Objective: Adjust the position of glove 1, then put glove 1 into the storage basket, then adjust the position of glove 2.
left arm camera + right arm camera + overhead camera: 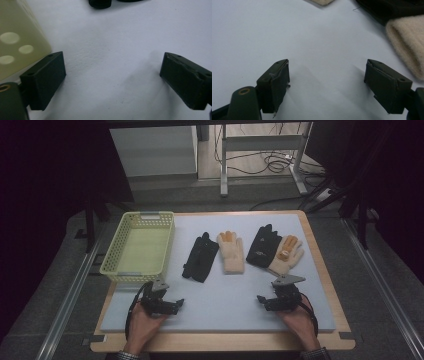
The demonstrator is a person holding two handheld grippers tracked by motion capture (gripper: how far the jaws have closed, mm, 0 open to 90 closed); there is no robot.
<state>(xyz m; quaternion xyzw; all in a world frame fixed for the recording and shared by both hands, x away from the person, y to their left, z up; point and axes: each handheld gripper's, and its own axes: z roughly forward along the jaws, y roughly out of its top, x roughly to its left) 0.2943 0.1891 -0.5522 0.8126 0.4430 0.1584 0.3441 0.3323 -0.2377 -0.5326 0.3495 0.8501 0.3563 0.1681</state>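
both grippers' fingers [275, 82] stand apart, empty; the gloves [233, 251] look soft, light, floppy: best pinched at the cuff.

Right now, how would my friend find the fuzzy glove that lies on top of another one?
Start at the yellow basket on the left of the grey mat and go right, past two gloves lying apart. The last pair overlaps: the cream glove with orange fingertips lies partly over the black glove, farthest right.
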